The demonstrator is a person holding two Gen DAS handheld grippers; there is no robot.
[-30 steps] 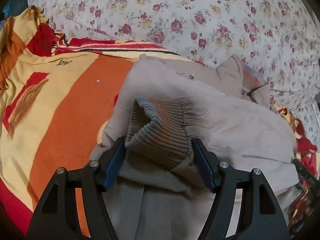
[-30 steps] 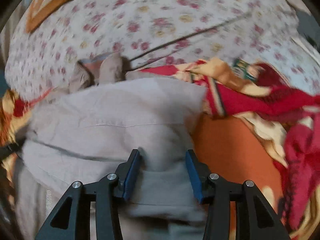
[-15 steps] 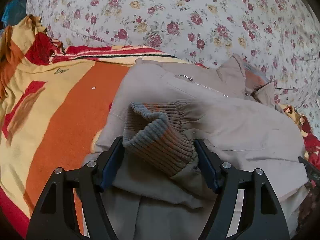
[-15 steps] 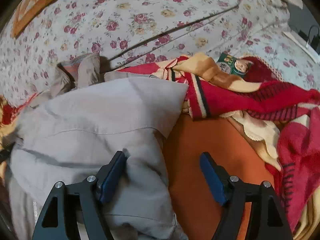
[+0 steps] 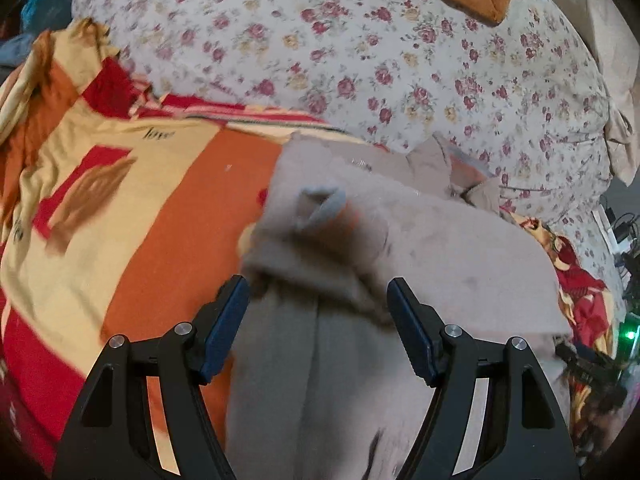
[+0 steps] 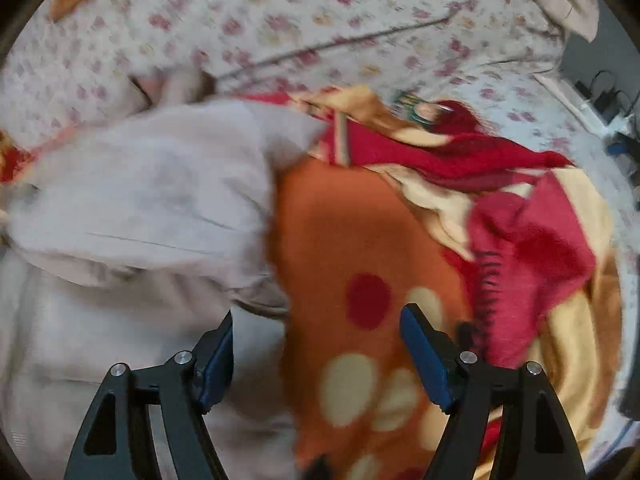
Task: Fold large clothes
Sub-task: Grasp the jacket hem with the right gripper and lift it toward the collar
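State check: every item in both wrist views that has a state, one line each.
left gripper: open, holds nothing, above the jacket
right gripper: open, jaws just opened, nothing between the fingers
grey jacket: folded over, lying on the blanket, free of both grippers
ribbed cuff: released, resting on top of the jacket
jacket zipper: too blurred to tell
orange blanket: spread under the jacket, bunched at the far right
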